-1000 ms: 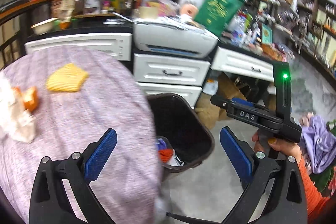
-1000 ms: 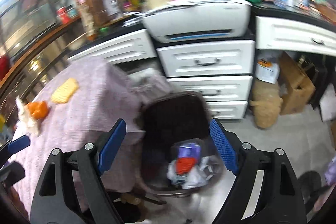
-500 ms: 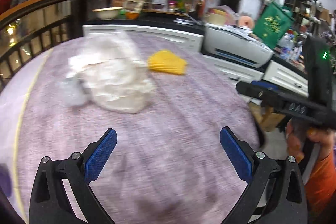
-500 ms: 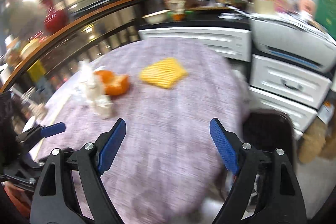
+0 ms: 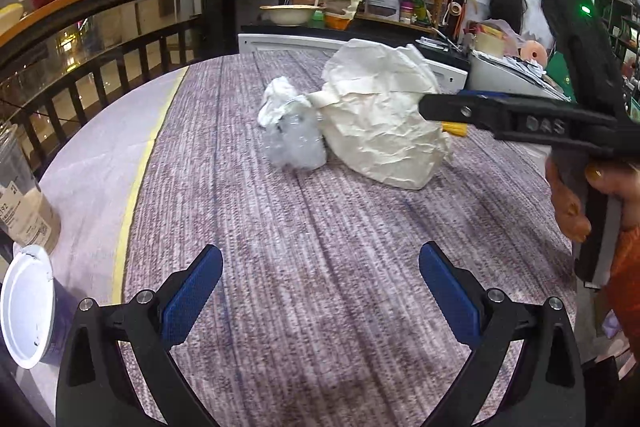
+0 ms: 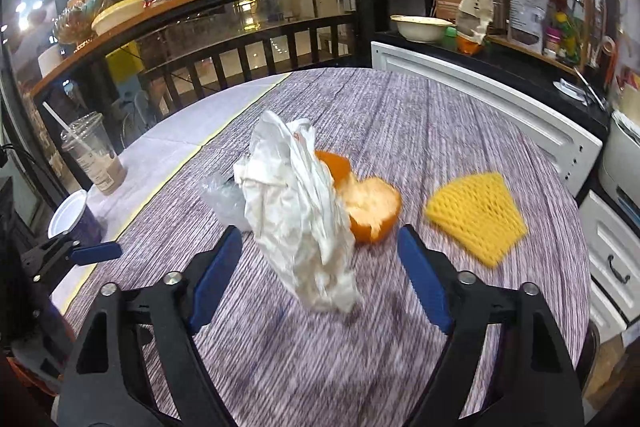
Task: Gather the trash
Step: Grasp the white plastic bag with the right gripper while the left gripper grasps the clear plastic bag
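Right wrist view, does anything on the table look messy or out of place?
Yes. Crumpled white paper stands in a heap, leaning against torn orange peel. A clear plastic wrapper lies beside it, and a yellow foam net lies apart on the tablecloth.

A crumpled white paper (image 6: 300, 211) stands in a tall, creased heap near the middle of the purple woven tablecloth (image 6: 400, 367); in the left wrist view it spreads as a broad wrinkled mound (image 5: 380, 123). Touching its side lies a small wad of clear crinkled plastic (image 5: 294, 143), with a whiter scrap bunched on top. Just behind the paper sit orange peel pieces (image 6: 368, 207), cupped and pale inside, touching the paper. Near the peel but apart from it, a yellow foam fruit net (image 6: 476, 219) lies flat, fan-shaped with a mesh pattern; its edges look blurred, so finer detail is unclear.
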Available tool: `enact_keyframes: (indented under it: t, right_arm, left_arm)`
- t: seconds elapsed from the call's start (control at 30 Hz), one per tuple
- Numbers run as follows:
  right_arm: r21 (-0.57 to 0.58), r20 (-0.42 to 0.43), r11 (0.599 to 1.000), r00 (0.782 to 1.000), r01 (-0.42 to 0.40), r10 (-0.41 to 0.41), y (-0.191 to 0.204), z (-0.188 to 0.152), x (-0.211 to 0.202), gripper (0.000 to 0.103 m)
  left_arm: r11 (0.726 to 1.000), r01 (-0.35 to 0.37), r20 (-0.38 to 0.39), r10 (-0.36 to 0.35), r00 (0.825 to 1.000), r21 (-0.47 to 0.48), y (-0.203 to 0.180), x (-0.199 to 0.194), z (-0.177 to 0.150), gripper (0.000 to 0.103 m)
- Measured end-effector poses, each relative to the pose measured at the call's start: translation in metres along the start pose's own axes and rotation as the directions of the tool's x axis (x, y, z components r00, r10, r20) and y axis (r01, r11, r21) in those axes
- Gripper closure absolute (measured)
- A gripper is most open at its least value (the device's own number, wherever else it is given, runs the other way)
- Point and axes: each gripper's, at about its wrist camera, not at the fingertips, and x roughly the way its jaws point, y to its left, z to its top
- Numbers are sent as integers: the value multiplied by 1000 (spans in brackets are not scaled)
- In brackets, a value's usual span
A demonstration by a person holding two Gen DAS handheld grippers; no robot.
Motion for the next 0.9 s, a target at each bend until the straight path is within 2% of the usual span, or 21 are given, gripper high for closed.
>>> enact_keyframes:
  t: [0.13,0.2,0.27,0.33,0.47,0.67,0.9]
  right_arm:
    - [-23,-32,1000,999,-19,18,2,9,19,42]
    - [-35,-48,999,999,-26,24,4,11,27,53]
    - [-53,-66,998,997,-30,26,7,11,33,73]
    - [-52,-75,997,996,-50,46,7,10,35,83]
    - [-13,-60,993,991,-117,116,4,7,25,85]
    - [23,10,981,982,-191,190,-1,2,-20,85]
    - [41,90,988,986,-147,142,-14,-11,-73,85]
  left_arm:
    - [1000,-1,-5,1,1000,-11,7,0,-1,6]
    - [1000,4,-8,-5,1000,-20,11,1,0,6]
    - [1000,6,-10,-6,1000,-19,12,1,0,6]
    - [1000,5,-15,-5,1000,-14,13,4,0,6]
    - [1000,-3,-33,2,999,-24,18,12,2,6]
    - [999,-5,-43,3,999,-52,28,20,12,6]
    - [999,-7,-30,6,1000,-46,30,41,38,6]
